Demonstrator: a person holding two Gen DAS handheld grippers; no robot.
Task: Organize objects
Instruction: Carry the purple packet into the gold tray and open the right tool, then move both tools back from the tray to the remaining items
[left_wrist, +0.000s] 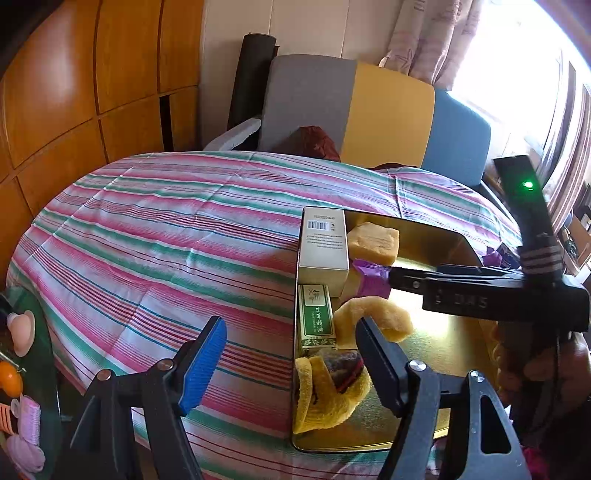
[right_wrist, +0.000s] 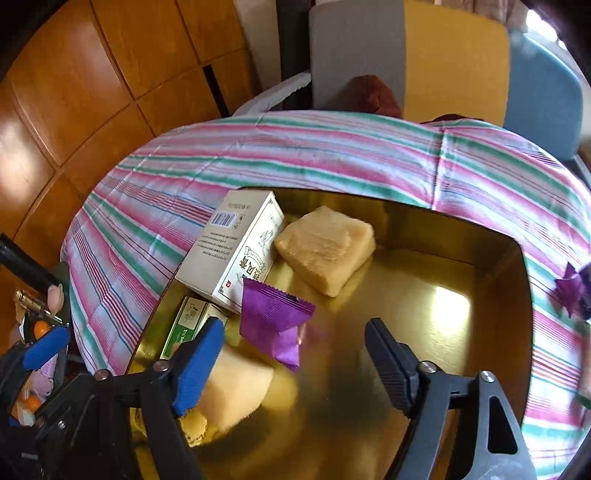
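Gold metal tray (left_wrist: 436, 347) with a mirrored wall sits on the pink-and-green striped cloth (left_wrist: 155, 229) in the left wrist view, under and ahead of the left gripper (left_wrist: 291, 332), whose jaws stand spread with nothing between the pads. Beyond its right jaw the tray holds a white carton with a barcode (left_wrist: 323, 245), a green slim box (left_wrist: 316, 315), a tan sponge block (left_wrist: 375, 240) and a yellow towel bundle (left_wrist: 325, 391). The right gripper reaches in from the right, its tip at a purple foil sachet (left_wrist: 369, 278). In the right wrist view, the right gripper (right_wrist: 295, 339) has its jaws apart, and that sachet (right_wrist: 275, 321) lies free between them, leaning on the carton (right_wrist: 232, 251). Only here does the tray's bare floor (right_wrist: 424, 295) show, open beyond the right jaw; a second purple wrapper (right_wrist: 572, 291) lies outside the far right rim.
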